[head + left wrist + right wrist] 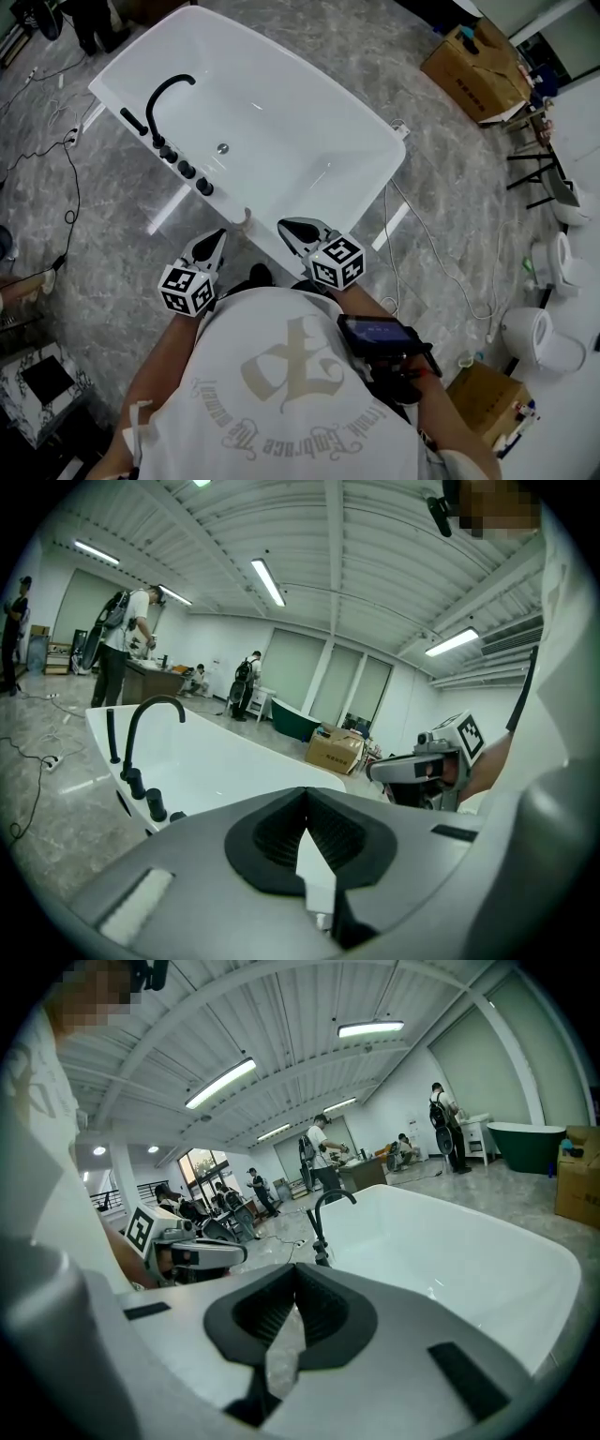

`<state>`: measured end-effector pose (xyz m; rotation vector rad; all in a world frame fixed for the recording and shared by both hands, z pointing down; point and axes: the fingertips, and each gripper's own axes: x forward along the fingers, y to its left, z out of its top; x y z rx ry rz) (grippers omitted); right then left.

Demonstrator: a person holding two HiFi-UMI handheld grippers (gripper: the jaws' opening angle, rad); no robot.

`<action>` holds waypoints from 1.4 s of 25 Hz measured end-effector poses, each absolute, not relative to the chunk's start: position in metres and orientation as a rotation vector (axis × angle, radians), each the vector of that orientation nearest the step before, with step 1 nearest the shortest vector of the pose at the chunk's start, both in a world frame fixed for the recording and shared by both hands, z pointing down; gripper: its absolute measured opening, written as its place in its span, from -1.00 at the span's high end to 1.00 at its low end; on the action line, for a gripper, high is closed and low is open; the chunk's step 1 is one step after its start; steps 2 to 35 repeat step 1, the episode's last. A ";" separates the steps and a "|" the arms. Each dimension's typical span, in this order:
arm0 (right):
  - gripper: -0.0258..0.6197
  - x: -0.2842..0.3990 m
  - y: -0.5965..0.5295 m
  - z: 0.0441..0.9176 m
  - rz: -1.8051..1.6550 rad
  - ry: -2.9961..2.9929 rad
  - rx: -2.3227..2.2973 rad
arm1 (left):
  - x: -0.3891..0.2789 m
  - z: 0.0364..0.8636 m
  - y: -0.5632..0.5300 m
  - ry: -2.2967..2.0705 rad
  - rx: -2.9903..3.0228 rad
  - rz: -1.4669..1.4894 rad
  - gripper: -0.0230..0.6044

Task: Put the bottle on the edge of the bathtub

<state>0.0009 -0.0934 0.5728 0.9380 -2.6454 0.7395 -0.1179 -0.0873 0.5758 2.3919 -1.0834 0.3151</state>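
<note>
Both grippers — left gripper (pixel 219 234) and right gripper (pixel 284 225) — hung with jaws pressed together and empty, tips toward the bathtub (pixel 377 124) rim just ahead; no bottle showed in any view, so neither hand could be judged nearer.

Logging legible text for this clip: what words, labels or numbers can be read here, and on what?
None reads clearly.
Shirt: gothic lettering, too distorted to read.
Cardboard box: dark print, too small.
Marker cubes: square patterns only, no words.
</note>
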 end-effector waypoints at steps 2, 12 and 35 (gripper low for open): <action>0.90 0.003 -0.093 0.574 0.737 -2.645 0.939 | -0.115 0.577 -0.087 -1.079 2.392 0.308 0.91; 0.90 0.003 -0.093 0.574 0.737 -2.645 0.939 | -0.115 0.577 -0.087 -1.079 2.392 0.308 0.91; 0.90 0.003 -0.093 0.574 0.737 -2.645 0.939 | -0.115 0.577 -0.087 -1.079 2.392 0.308 0.91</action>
